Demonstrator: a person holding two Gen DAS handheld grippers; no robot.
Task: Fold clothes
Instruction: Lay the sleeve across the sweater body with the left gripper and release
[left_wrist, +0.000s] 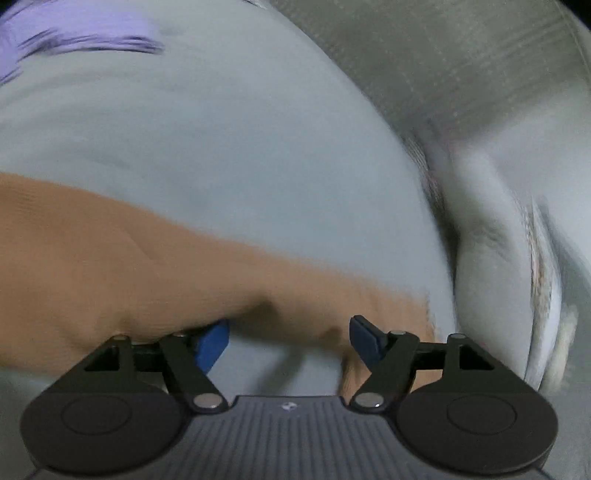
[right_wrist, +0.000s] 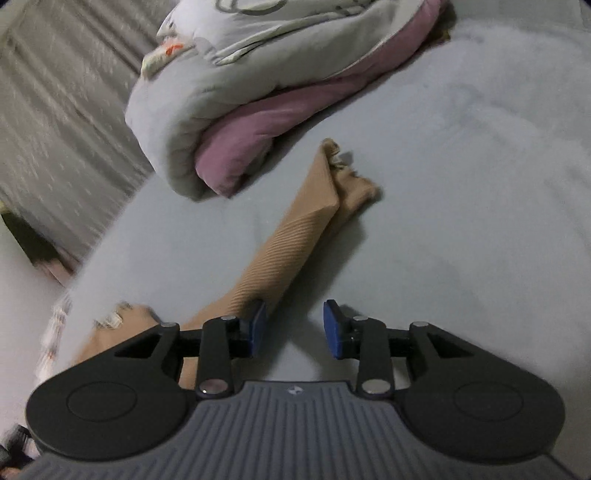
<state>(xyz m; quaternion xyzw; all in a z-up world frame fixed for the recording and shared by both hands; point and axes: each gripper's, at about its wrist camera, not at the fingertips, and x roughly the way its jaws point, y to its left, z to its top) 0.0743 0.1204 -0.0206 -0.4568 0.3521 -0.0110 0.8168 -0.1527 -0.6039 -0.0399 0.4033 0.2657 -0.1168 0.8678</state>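
While the left wrist view is smeared by motion blur, its main contents can be read. The left gripper (left_wrist: 289, 341) stands with its jaws apart and nothing pinched between the blue pads (left_wrist: 213, 341); the tan ribbed garment (left_wrist: 110, 258) lies on the pale blue bed sheet (left_wrist: 221, 129) just beyond and under the fingers, its cloth brushing the left-hand pad without being clamped. A lilac cloth (left_wrist: 74, 29) shows at the far upper left, too blurred to identify further. A grey curtain-like backdrop (left_wrist: 461, 66) fills the upper right.

As seen from the right wrist view, the right gripper (right_wrist: 293, 328) also has its jaws parted and empty. The tan ribbed garment (right_wrist: 295, 229) runs as a long narrow strip from beside the left-hand pad (right_wrist: 257, 326) away toward a bundled grey and pink quilt (right_wrist: 229, 122), stopping short of it. One layer appears laid over another along the strip, and the far end is bunched and uneven. A frayed or labelled edge (right_wrist: 110, 317) shows at the near left.

Assessment: the garment appears released on the bed sheet (right_wrist: 461, 166) after at least one lengthwise fold. Remaining, by judgement: squaring the far end and folding the strip crosswise into a compact stack.
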